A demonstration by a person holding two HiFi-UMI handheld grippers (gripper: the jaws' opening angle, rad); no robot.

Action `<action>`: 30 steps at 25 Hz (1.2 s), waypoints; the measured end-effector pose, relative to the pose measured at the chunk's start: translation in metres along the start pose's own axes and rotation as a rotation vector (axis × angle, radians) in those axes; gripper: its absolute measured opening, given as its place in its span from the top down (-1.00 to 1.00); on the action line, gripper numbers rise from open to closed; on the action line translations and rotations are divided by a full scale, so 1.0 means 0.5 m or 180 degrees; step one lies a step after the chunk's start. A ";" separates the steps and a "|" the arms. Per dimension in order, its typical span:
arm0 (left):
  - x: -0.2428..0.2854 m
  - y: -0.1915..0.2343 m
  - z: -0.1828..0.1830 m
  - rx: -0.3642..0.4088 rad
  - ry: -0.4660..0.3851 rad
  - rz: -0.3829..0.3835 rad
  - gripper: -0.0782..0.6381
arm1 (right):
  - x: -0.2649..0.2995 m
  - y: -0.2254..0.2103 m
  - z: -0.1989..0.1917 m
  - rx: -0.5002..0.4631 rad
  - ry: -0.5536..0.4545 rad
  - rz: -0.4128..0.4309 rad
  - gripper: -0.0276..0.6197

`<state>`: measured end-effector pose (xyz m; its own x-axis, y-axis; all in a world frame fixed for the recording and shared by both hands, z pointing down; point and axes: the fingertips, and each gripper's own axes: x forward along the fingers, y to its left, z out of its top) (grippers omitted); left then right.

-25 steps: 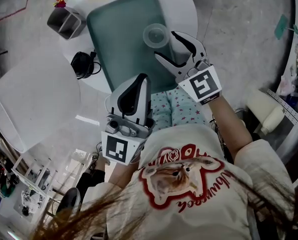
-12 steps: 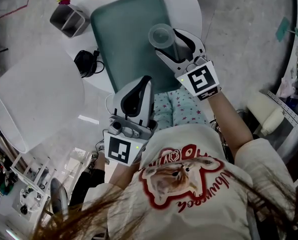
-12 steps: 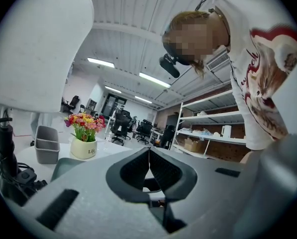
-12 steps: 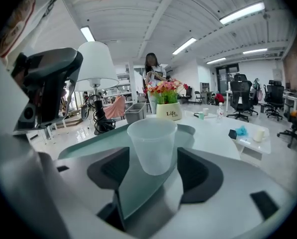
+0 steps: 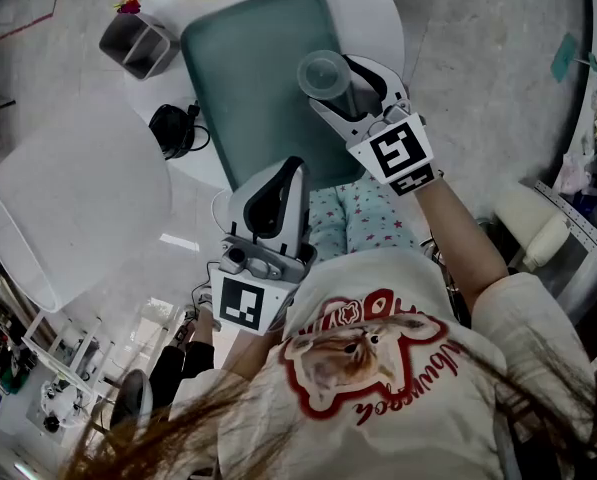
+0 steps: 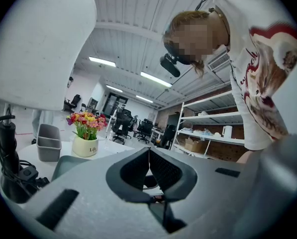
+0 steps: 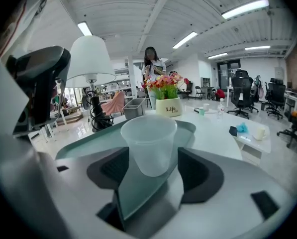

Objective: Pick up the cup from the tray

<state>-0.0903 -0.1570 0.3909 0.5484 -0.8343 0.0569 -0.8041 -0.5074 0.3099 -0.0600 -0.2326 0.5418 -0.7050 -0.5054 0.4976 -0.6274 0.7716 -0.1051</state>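
White lamp shade [image 5: 78, 198] fills the 9 o'clock side of the head view, with its black base and cable [image 5: 171, 128] standing on the round white table [image 5: 378, 8] beside the tray. Grey bin [image 5: 136, 40] and flower pot [image 7: 167, 106] stand at the tray's 11 to 12 o'clock, well apart from the work. Left gripper [image 5: 293, 160] hangs at the tray's 6 o'clock, off the table's near edge. Its jaws are pressed together with nothing between them, and it appears parked clear of the pick. Teal tray [image 5: 248, 68] lies lengthwise on the table and carries nothing but the cup. The translucent plastic cup [image 5: 323, 68] is upright at the tray's 3 o'clock side, near its right rim. Right gripper [image 5: 336, 86] reaches in from 5 o'clock. Its jaws have narrowed onto the lower wall of the cup, one pad on each side, with the rim standing above them. The low hold suits the cup's taper: the wider upper part cannot slip down through the jaws. In the right gripper view, tray surface shows under the cup's base, so the cup looks just lifted off the tray, though contact cannot be ruled out. Risk noted: the thin wall may buckle under a hard squeeze.
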 end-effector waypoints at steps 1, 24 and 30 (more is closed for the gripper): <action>-0.001 0.001 0.000 -0.0007 -0.0001 0.0009 0.74 | 0.001 0.001 -0.001 -0.0011 0.0018 0.0005 0.05; -0.029 -0.001 -0.006 -0.0148 -0.0019 0.0139 0.74 | 0.032 0.005 0.016 -0.0041 0.0090 0.0050 -0.01; -0.036 -0.009 -0.013 -0.0188 -0.0006 0.0129 0.74 | 0.035 0.005 0.023 -0.0077 0.0069 0.0077 -0.01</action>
<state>-0.0950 -0.1384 0.3947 0.5153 -0.8542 0.0689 -0.8106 -0.4597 0.3628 -0.0778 -0.2442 0.5404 -0.7123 -0.4783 0.5137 -0.6018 0.7928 -0.0964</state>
